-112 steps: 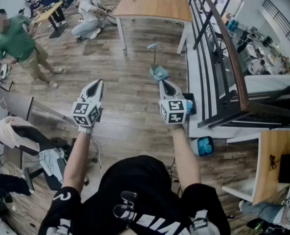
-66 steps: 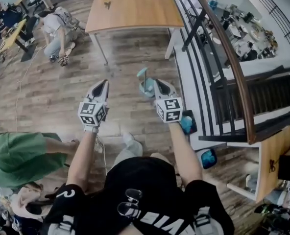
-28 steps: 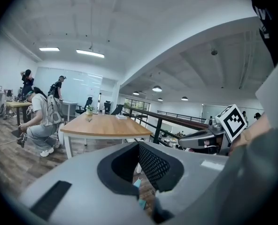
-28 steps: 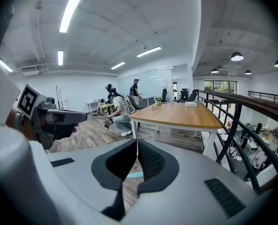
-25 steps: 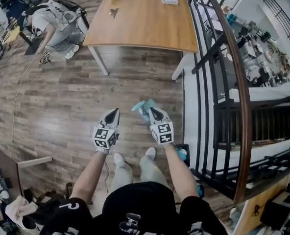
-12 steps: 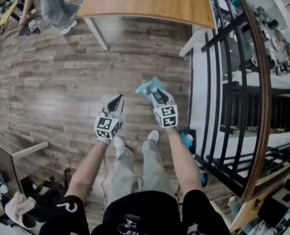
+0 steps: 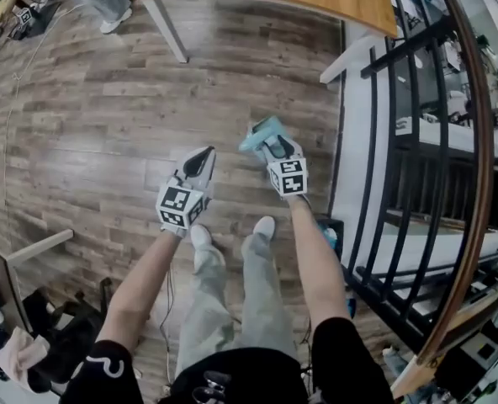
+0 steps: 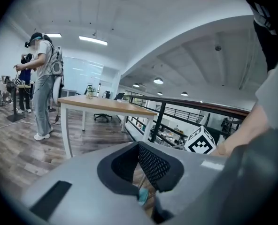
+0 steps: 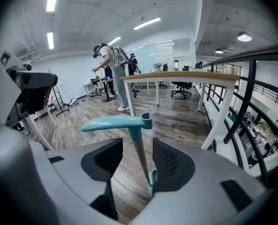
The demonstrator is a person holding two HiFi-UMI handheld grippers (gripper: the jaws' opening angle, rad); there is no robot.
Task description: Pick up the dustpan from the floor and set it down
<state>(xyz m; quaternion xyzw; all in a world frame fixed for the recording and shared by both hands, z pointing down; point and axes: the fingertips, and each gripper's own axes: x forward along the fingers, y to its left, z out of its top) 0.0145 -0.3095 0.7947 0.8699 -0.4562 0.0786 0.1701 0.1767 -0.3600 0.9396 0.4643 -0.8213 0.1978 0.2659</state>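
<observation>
Step in hand: the set-down, at the point of release. Your right gripper (image 7: 272, 144) has its jaws opening, and the thin stem (image 9: 141, 156) of the dustpan (image 7: 259, 131) stands between them with no pad pressing on it (it runs closer to the mesh pad on the right than to the other). The teal handle (image 9: 115, 122) sits crosswise on top of the stem, just above the jaws. The pan end appears to rest on the wooden floor (image 7: 106, 141) right ahead of your feet, near the railing (image 7: 375, 141); contact with the boards can't be confirmed from the head view. Your left gripper (image 7: 200, 156) hangs beside it, jaws together on nothing. Next move, as judged: draw the right gripper straight back along its own line, so neither pad catches the stem and tips the pan over.
</observation>
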